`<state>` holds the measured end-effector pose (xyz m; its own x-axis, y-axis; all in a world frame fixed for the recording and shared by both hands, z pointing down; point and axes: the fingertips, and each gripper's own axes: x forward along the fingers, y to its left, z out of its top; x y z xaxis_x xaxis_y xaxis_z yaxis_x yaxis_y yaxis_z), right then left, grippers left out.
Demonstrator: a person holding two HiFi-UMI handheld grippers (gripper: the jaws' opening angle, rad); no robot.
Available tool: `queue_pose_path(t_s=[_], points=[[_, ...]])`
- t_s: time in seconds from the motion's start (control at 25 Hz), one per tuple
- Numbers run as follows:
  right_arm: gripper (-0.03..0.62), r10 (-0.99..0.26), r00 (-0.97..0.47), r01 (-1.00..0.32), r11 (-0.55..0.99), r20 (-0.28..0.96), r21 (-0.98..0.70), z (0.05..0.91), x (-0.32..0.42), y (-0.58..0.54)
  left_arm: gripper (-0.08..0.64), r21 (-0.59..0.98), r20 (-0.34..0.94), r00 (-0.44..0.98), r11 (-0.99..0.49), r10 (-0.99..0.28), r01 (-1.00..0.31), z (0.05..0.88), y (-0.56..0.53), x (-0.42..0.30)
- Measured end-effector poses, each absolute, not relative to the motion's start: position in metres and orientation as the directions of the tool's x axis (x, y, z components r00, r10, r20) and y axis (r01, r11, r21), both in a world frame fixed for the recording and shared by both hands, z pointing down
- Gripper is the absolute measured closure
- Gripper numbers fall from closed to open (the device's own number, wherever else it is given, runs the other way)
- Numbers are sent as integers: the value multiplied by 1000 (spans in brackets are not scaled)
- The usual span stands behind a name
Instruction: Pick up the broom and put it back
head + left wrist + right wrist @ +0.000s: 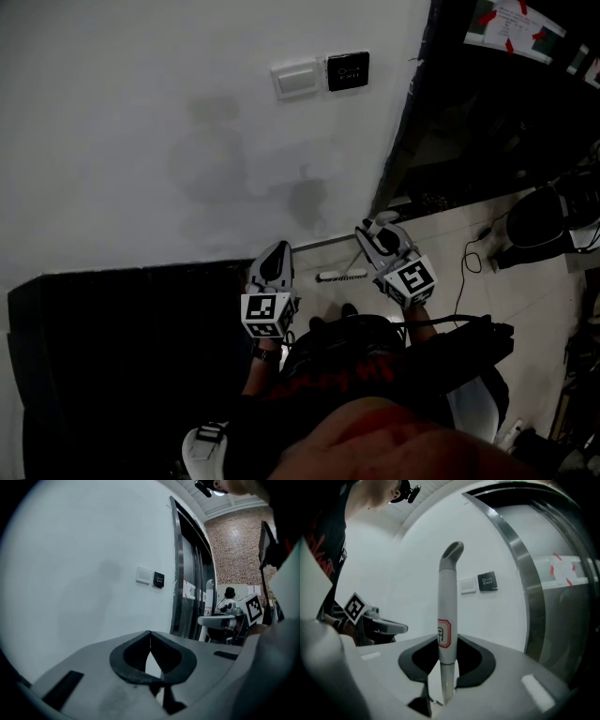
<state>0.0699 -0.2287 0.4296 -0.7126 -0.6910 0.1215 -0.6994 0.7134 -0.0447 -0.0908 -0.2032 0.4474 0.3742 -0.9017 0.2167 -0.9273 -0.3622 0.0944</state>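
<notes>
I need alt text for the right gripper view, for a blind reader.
The right tongs are shut on an upright white broom handle with a grey curved tip. Behind it, a white wall bears a switch and a black plate; the left tongs show at left.

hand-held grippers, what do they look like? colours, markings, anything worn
The left hand-held gripper and right hand-held gripper have light grey shells with black V-shaped pads. Each carries a white cube with black square markers at the rear. The person wears a dark top with red print.
</notes>
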Motion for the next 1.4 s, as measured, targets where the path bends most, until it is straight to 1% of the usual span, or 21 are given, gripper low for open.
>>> queue_pose_path(t_s=[0.12, 0.24, 0.36, 0.52, 0.68, 0.8, 0.92, 1.04, 1.16, 1.2, 1.24, 1.28, 1.4], points=[[511, -646, -734, -665, 746, 208, -29, 503, 58, -227, 560, 111, 239, 380, -364, -894, -925, 449, -195, -91], [511, -580, -735, -630, 775, 351, -40, 589, 47, -218, 560, 133, 246, 369, -346, -896, -929, 449, -188, -96], [511, -533, -699, -636, 768, 478, -73, 661, 43, -212, 560, 161, 246, 342, -310, -907, -937, 449, -180, -107], [511, -433, -662, -610, 785, 612, -104, 739, 31, -220, 560, 171, 265, 280, -240, -923, -956, 451, -165, -124], [512, -338, -606, -598, 791, 720, -131, 803, 13, -248, 560, 147, 315, 169, -128, -934, -981, 456, -149, -141], [511, -332, -610, -600, 786, 719, -146, 822, -17, -263, 560, 163, 326, 100, -49, -940, -985, 449, -127, -150], [511, -360, -594, -590, 803, 720, -86, 820, -52, -306, 560, 137, 341, 26, 22, -940, -990, 453, -115, -166], [509, -364, -564, -600, 798, 741, -65, 831, -75, -336, 560, 129, 384, -56, 114, -922, -985, 465, -95, -183], [508, -406, -568, -630, 774, 716, -61, 835, -88, -364, 560, 135, 428, -92, 165, -899, -977, 476, -71, -179], [500, -429, -564, -657, 751, 706, -69, 836, -89, -378, 560, 130, 442, -97, 170, -892, -977, 480, -68, -176], [459, -450, -553, -694, 715, 701, -89, 838, -88, -389, 560, 120, 461, -107, 181, -881, -976, 485, -62, -175], [435, -469, -538, -737, 665, 700, -121, 842, -85, -396, 560, 105, 483, -126, 200, -867, -974, 489, -55, -177], [406, -493, -513, -825, 509, 703, -245, 849, -69, -393, 560, 72, 528, -198, 276, -826, -958, 504, -27, -198]])
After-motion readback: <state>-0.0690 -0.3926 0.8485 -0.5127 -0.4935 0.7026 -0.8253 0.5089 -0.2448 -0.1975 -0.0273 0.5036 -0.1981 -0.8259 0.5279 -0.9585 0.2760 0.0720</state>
